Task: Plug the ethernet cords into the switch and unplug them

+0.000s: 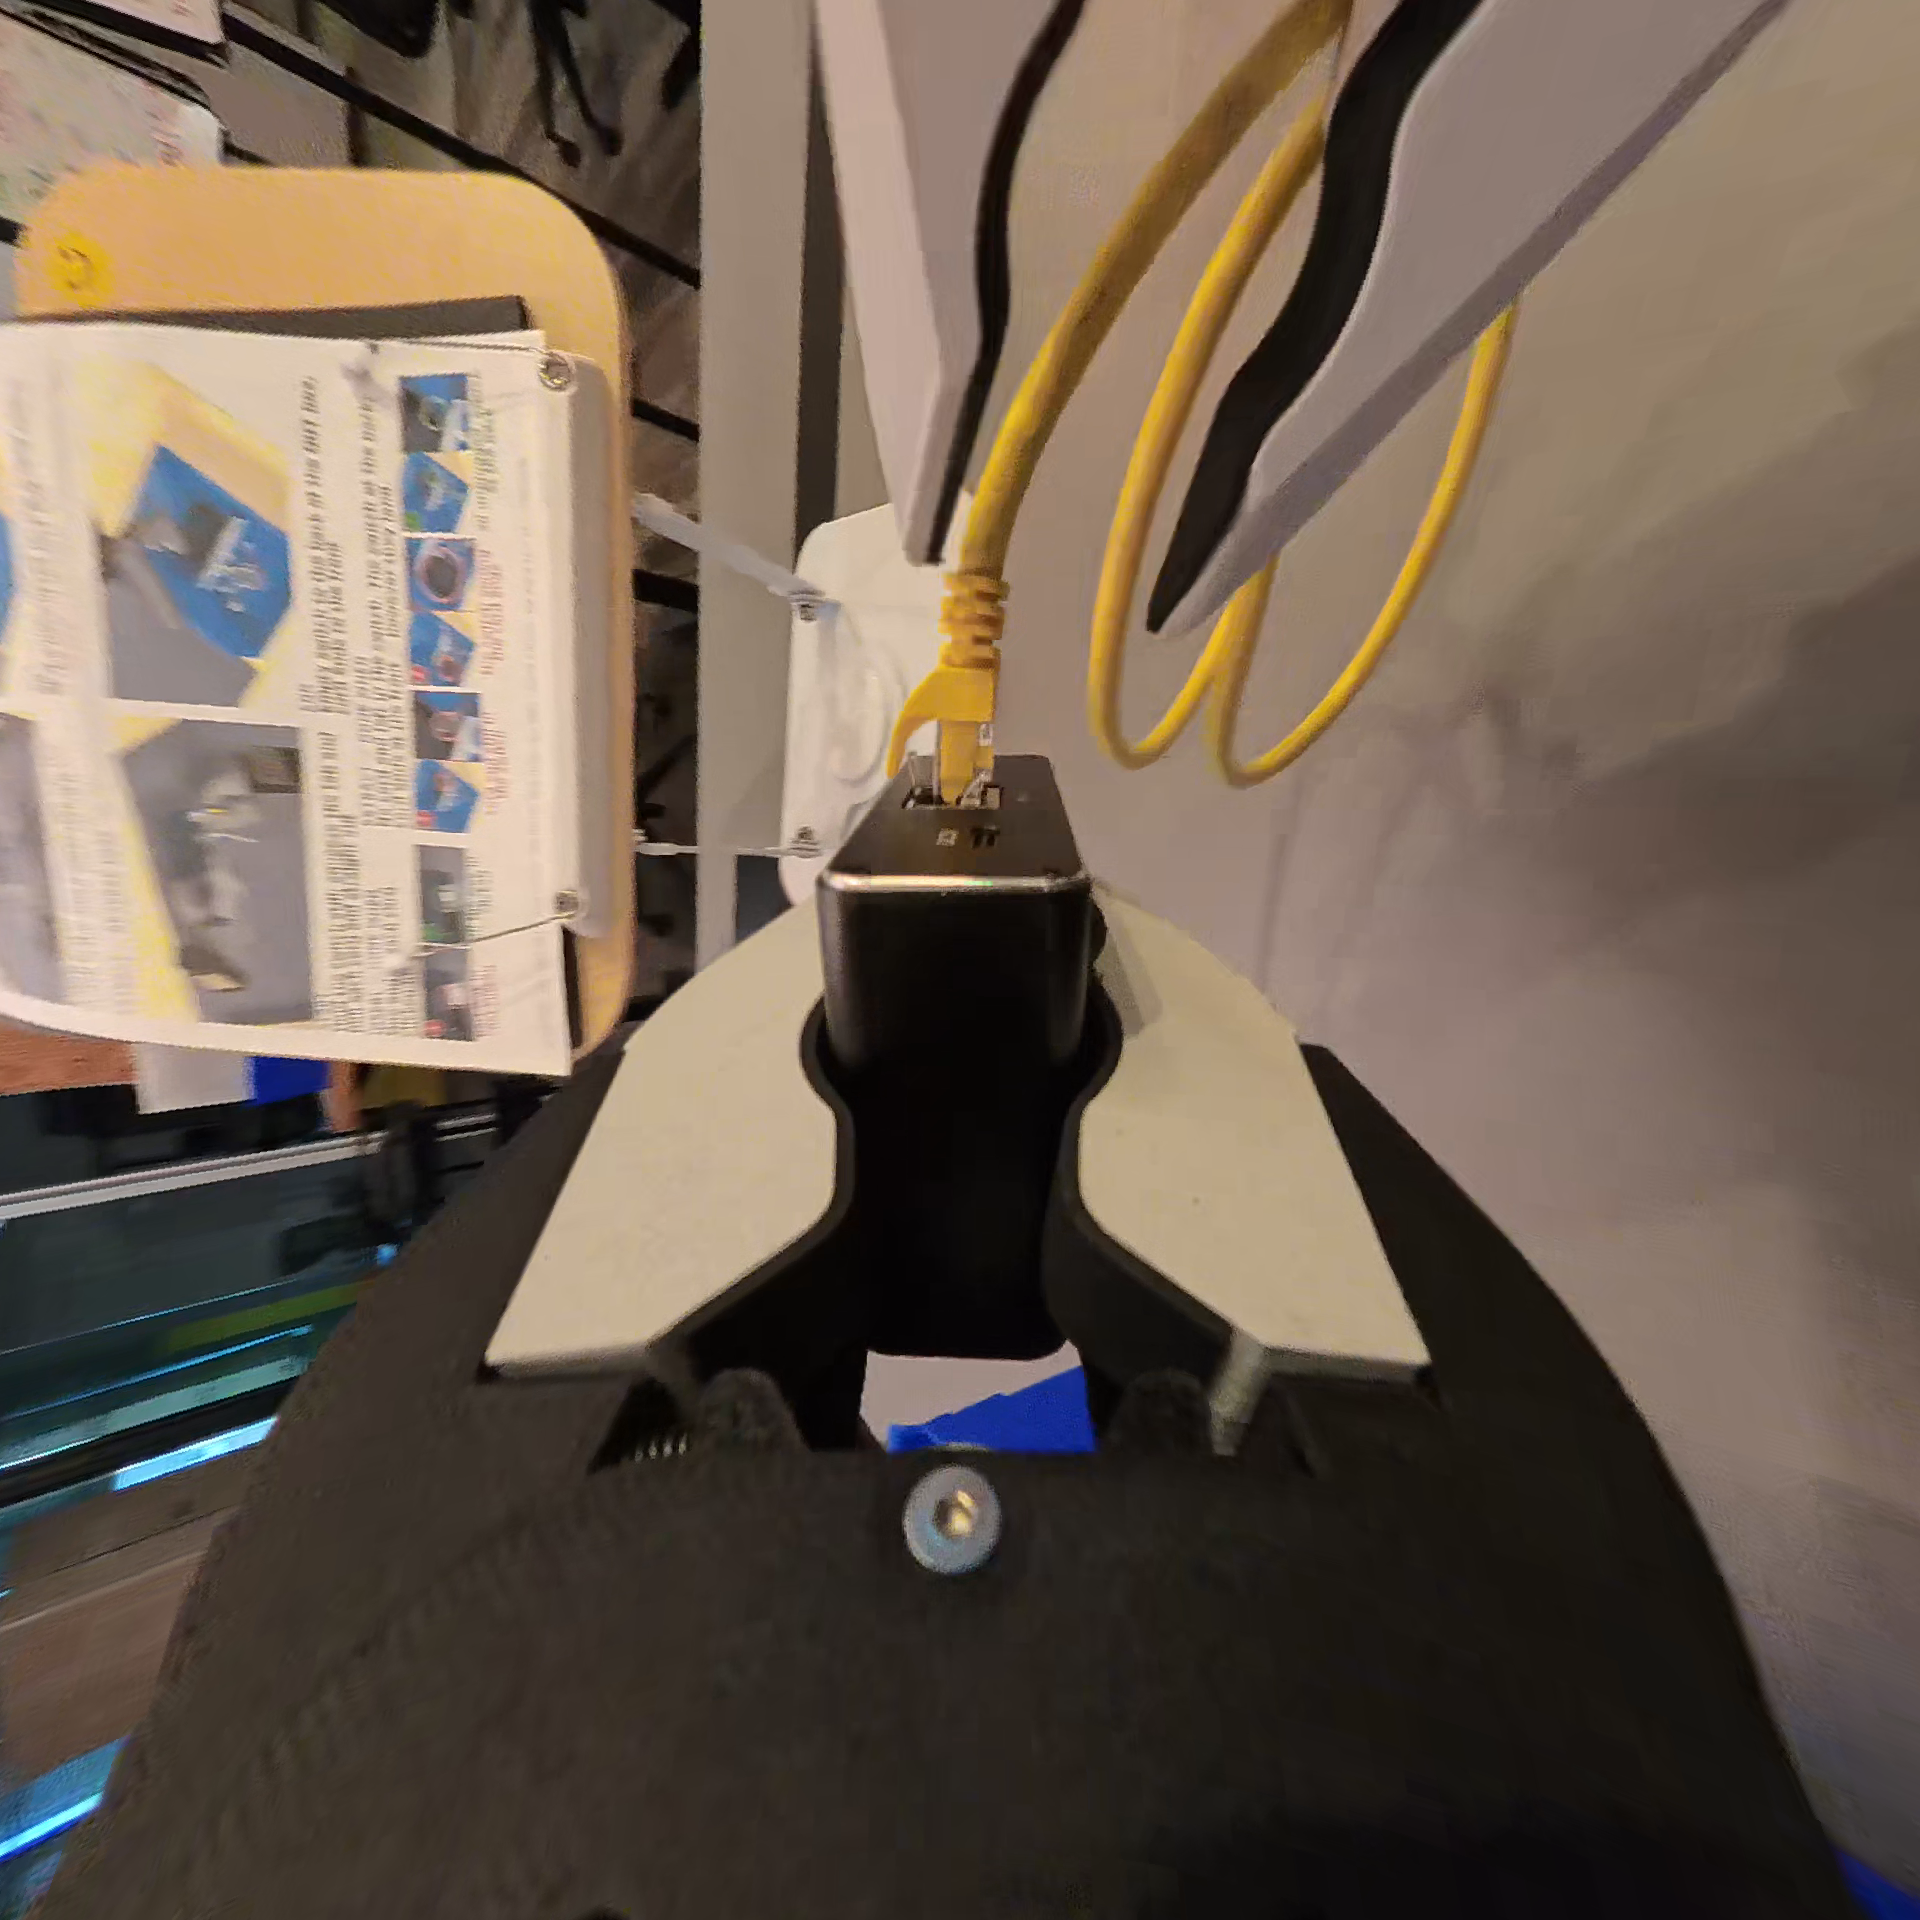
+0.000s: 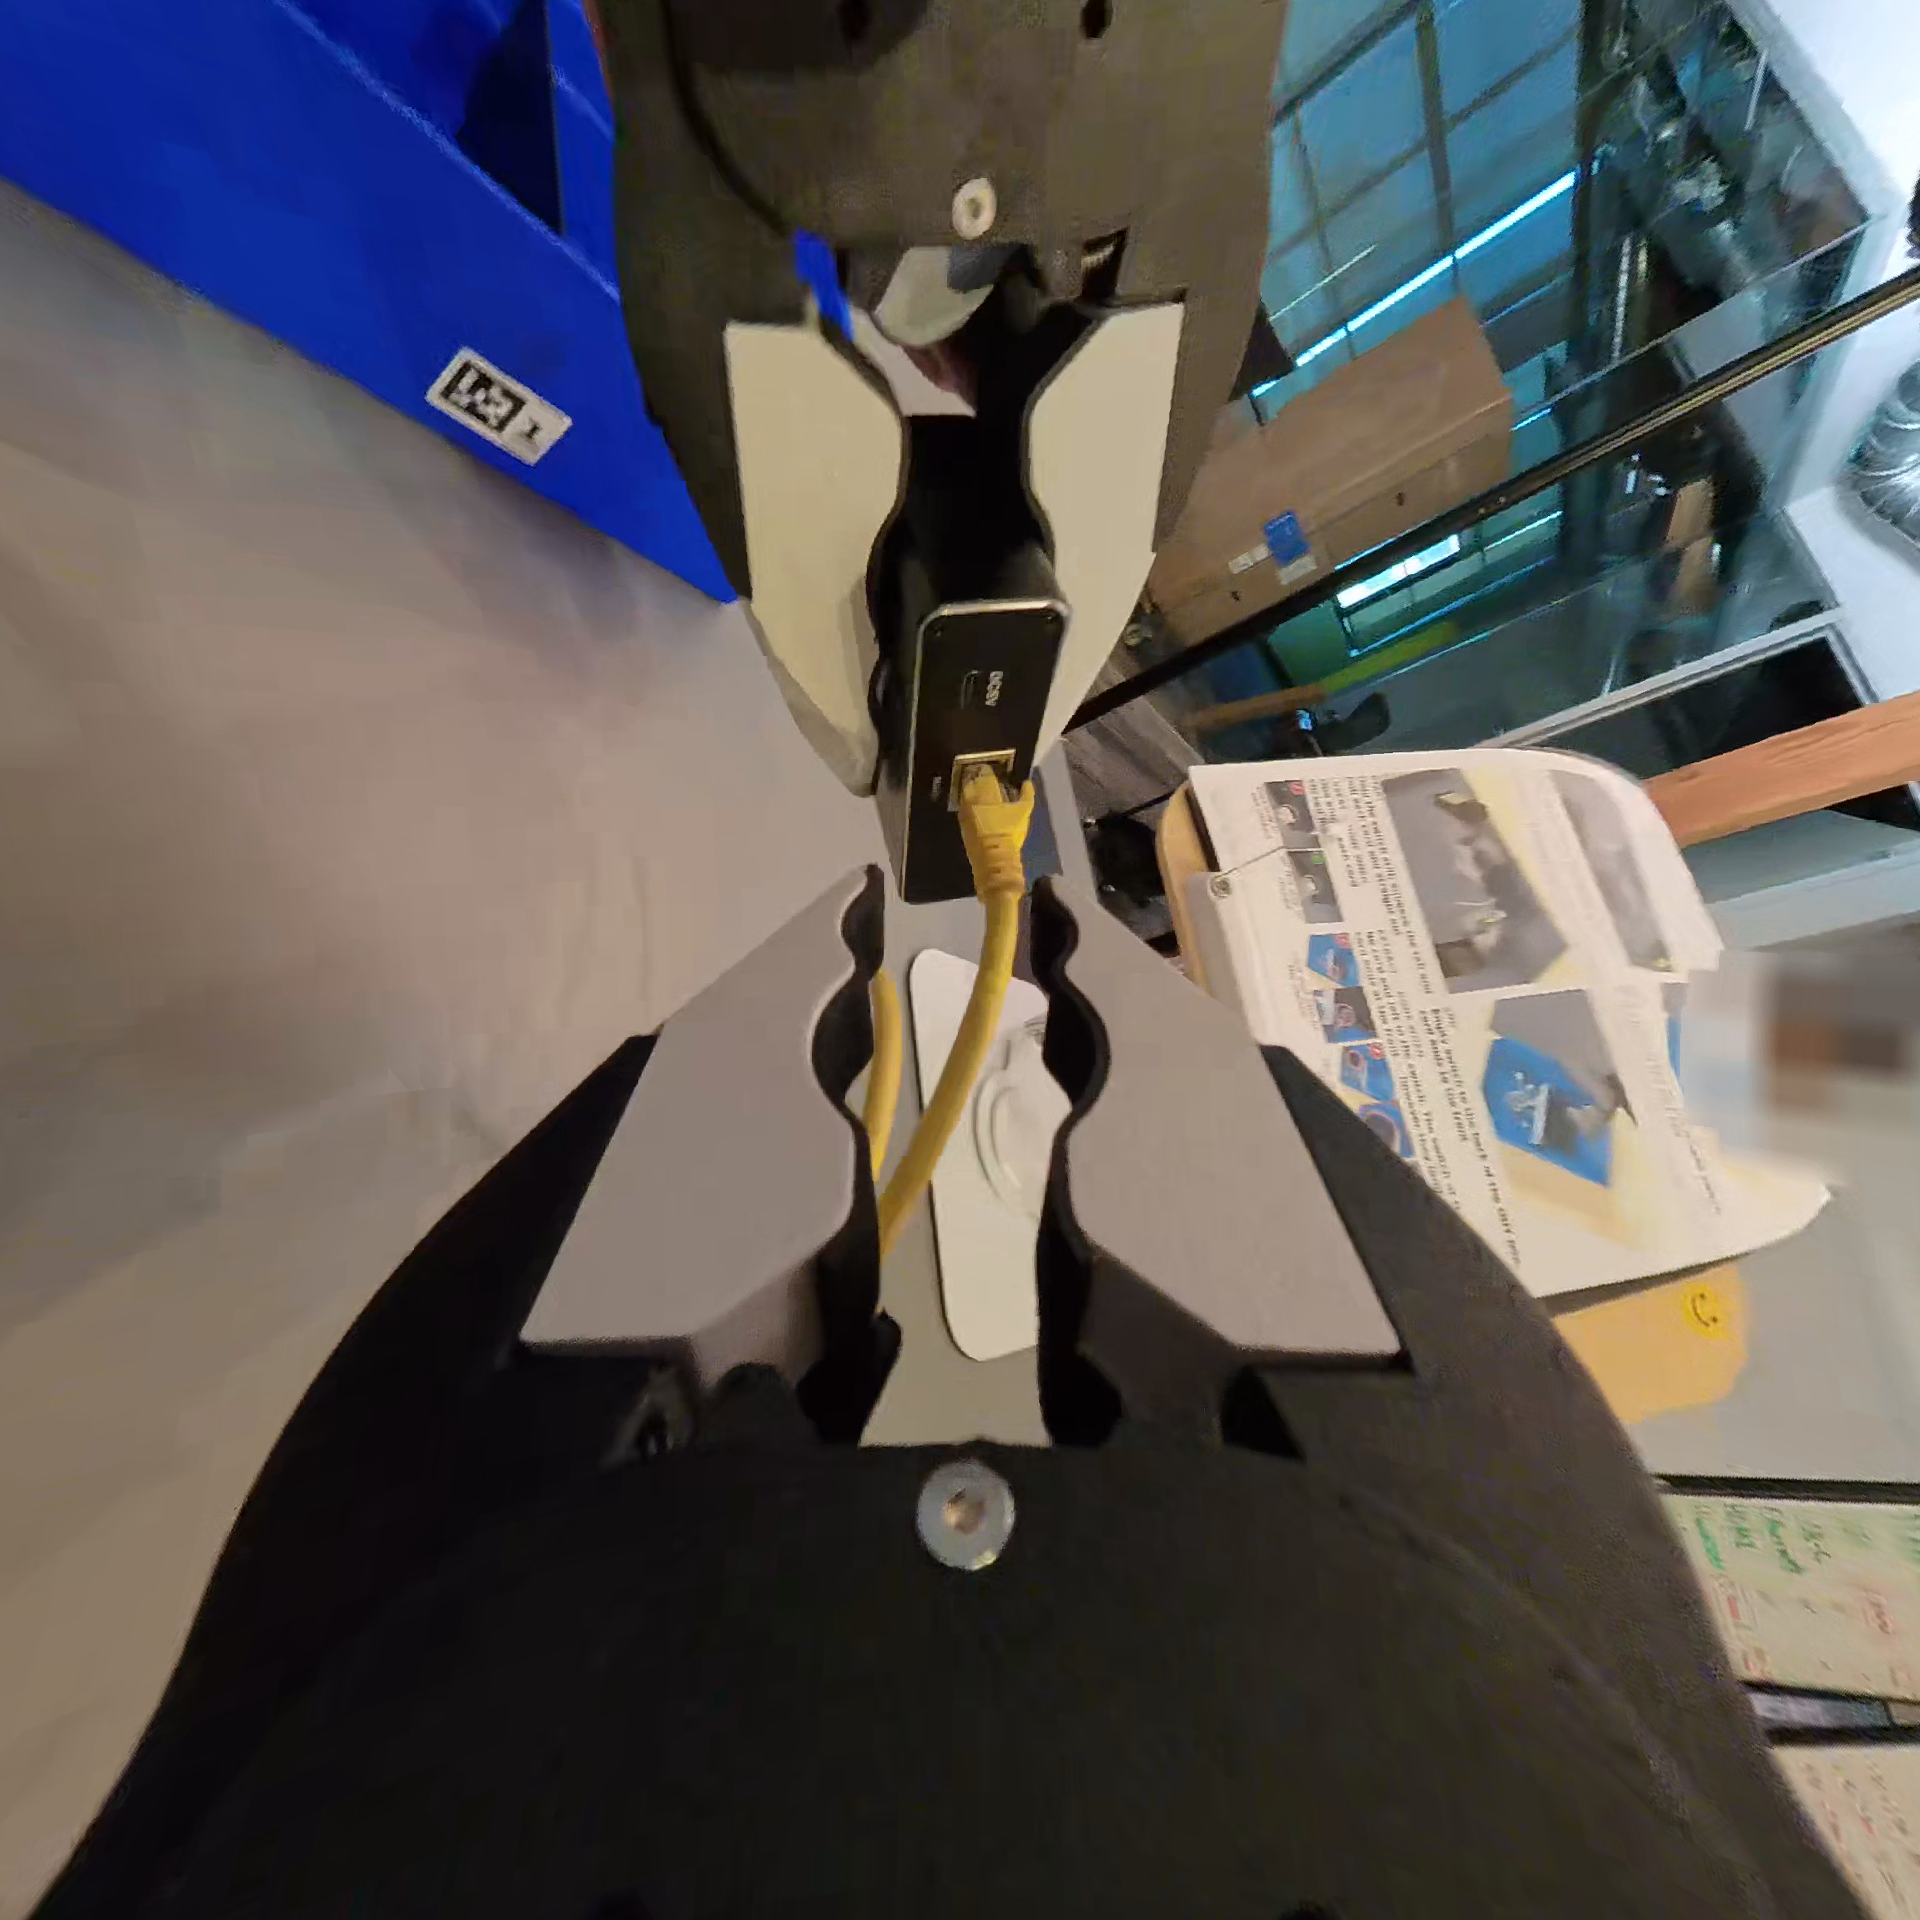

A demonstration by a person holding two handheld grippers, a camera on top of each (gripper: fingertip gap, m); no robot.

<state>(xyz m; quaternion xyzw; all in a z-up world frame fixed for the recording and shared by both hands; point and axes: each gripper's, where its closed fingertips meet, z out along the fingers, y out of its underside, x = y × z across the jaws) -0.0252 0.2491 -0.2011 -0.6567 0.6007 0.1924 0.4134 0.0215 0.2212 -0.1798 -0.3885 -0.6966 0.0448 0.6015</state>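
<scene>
— Two grippers, one cord seated. Start with the big piece: how does the switch [image 2: 971,727] handle?

— It looks like a small rigid black box with a metal-edged face, probably light. The left gripper [image 1: 956,914] is clamped on its body from both sides and holds it up off the grey table [image 2: 312,831]. The smooth casing could twist between the pads if the plug is pulled at an angle, so I would keep any pull straight along the port.

— And the yellow ethernet cord [image 1: 1049,343]?

— Soft and springy. It hangs away from the switch in loose loops and would bend rather than push, so gripping the cable itself gives little control.

— Where to take hold, then?

— On the ribbed strain-relief boot [image 2: 995,847], just behind the plug. That is the stiff part. The plug [image 1: 961,743] sits in a port, and its small latch tab, arching beside it, looks thin and probably brittle; my guess is it needs pressing before the plug will come free.

— What about the right gripper [image 2: 956,894]?

— Its fingers are spread, holding nothing. The cord runs between them untouched, with the tips just short of the boot.
</scene>
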